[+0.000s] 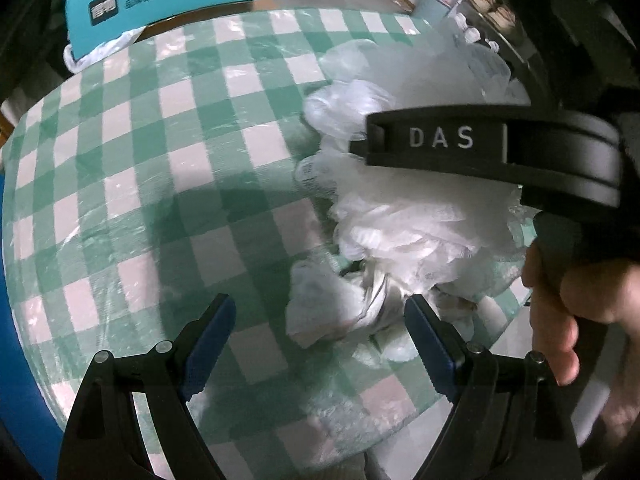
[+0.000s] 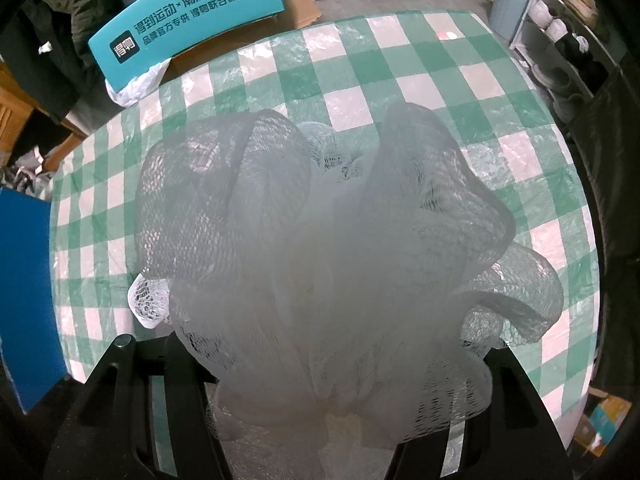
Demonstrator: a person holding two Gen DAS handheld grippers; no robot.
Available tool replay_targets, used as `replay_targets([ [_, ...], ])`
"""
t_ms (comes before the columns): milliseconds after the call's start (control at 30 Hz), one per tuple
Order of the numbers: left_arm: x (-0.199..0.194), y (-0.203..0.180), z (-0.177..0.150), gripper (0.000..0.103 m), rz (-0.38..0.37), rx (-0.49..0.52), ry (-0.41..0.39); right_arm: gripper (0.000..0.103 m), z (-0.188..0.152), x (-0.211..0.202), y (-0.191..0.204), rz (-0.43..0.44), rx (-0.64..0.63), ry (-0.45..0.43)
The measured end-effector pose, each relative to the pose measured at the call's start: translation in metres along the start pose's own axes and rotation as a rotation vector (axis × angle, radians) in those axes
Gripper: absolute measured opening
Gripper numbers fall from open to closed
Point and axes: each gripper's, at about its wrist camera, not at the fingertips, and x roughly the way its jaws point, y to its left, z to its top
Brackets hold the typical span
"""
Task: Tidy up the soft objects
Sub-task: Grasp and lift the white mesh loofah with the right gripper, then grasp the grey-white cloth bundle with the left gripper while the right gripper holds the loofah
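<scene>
A white mesh bath puff (image 2: pixel 320 220) fills the right wrist view, bunched between the black fingers of my right gripper (image 2: pixel 320 364), which is shut on it above the green-and-white checked tablecloth (image 2: pixel 400 60). From the left wrist camera the same puff (image 1: pixel 404 232) hangs under the right gripper's black body marked DAS (image 1: pixel 480 148), with a person's hand (image 1: pixel 560 312) on the handle. My left gripper (image 1: pixel 320 308) stands open and low over the table. A crumpled white part (image 1: pixel 332 312) lies between its blue-padded fingers (image 1: pixel 212 344); no pad touches it.
A teal printed box (image 2: pixel 188 16) with a white plastic bag (image 2: pixel 136 84) under it sits at the table's far left edge. A blue panel (image 2: pixel 24 280) stands at the left. Shelves with white crockery (image 2: pixel 556 24) and a pale bin (image 2: pixel 512 4) stand beyond the far right.
</scene>
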Motion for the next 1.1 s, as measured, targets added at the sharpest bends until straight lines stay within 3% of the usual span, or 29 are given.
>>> replay_targets([
  [133,0.015,-0.012,0.005,0.095,0.054,0.028,-0.014,0.060,-0.003,0.000,-0.003,0.014,0.005,0.003],
  [400,0.019,-0.025,0.007,0.097,0.121,0.099,-0.040,0.060,-0.004,-0.008,-0.016,0.035,0.043,-0.012],
  [667,0.017,-0.015,0.004,0.102,0.200,0.139,-0.058,0.060,-0.007,-0.021,-0.031,-0.050,0.033,-0.031],
  [1100,-0.005,0.060,0.013,0.101,0.320,0.041,-0.068,0.060,-0.019,-0.032,-0.030,-0.066,-0.019,-0.030],
])
